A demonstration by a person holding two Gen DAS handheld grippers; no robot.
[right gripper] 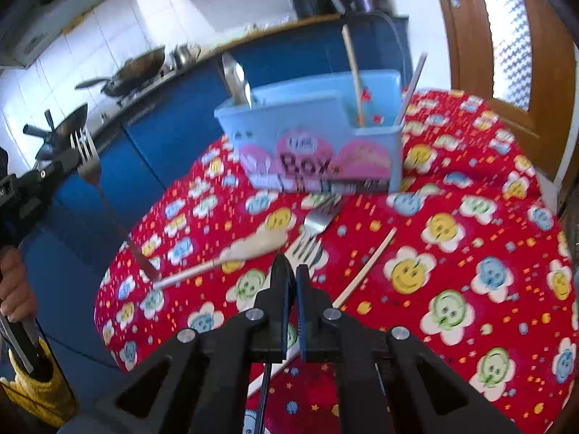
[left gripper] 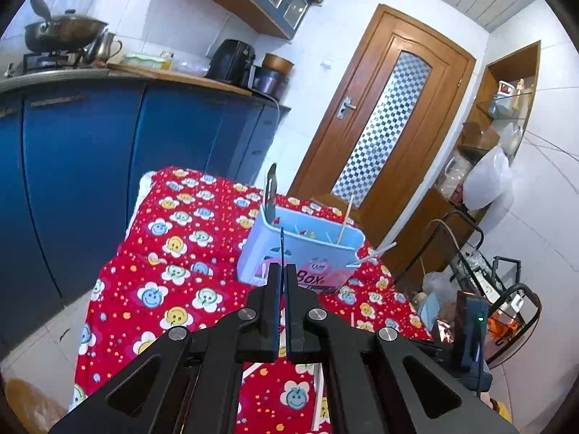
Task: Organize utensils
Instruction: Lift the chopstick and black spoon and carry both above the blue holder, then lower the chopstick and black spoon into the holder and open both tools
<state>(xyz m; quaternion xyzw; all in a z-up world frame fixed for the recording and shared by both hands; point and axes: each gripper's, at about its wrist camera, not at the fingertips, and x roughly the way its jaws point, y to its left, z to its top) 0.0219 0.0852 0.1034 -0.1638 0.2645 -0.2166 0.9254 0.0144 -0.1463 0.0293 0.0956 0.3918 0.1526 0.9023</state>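
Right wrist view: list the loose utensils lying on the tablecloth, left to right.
Wooden spoon → metal fork → single chopstick. The fork held up at far left is off the cloth, so it is left out.

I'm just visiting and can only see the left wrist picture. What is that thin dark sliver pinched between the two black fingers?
Observer: A metal fork, edge-on to you. The left gripper holds it tines up.
Operator: Is anything lying on the table?
Observer: Yes, in front of the blue box: a second fork, a wooden spoon and a chopstick.
Operator: Which way does the second fork point?
Observer: Its handle points toward the box and its tines point away.
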